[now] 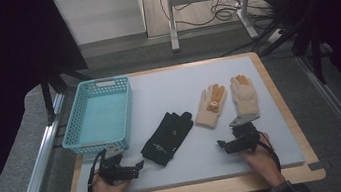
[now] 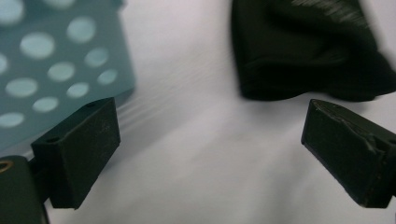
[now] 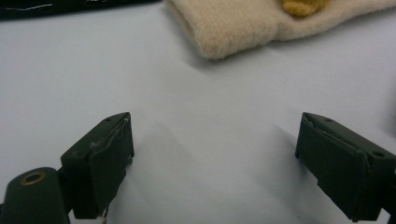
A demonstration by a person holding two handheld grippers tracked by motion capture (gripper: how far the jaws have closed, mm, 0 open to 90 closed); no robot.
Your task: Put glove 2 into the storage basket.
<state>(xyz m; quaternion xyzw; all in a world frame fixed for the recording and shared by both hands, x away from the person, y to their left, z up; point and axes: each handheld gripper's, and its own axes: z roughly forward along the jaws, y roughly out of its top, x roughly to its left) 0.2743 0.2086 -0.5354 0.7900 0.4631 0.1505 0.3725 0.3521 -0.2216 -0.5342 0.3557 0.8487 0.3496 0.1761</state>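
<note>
Black glove (image 2: 299, 51) lies just ahead of the open left tool (image 2: 210, 154).

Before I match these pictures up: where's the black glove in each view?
High view: black glove lies at table centre, right of the basket.
Left gripper view: its cuff sits top right, beyond the open jaws.
Right gripper view: a dark strip, top left, may be it.
Shared landmark: the white mat.
</note>
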